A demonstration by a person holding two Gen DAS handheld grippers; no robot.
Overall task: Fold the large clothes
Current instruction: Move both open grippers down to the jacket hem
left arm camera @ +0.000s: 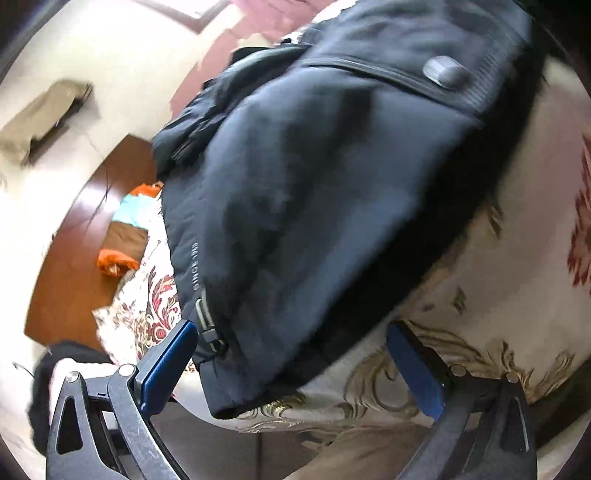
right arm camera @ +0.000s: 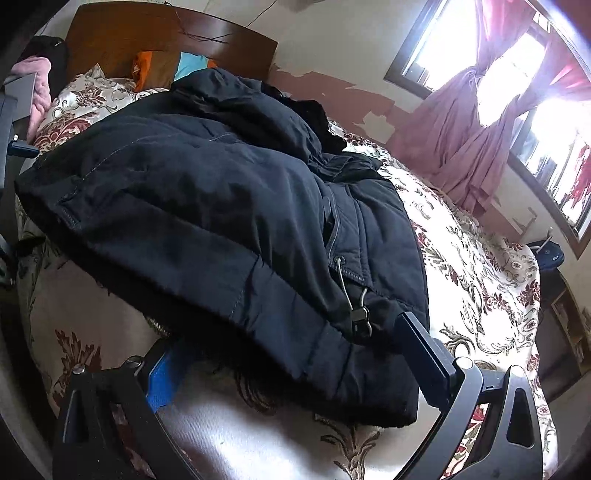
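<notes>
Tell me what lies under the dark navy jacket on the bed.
The dark navy jacket lies on a floral bedspread, cream with red and gold scrolls, which shows all around its edges. Whatever else sits beneath the jacket's middle is covered and cannot be seen.

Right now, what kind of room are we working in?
Most likely a bedroom. The dark jacket lies on a bed with a floral bedspread, a wooden headboard stands behind the pillows, and pink curtains hang at a window.
</notes>
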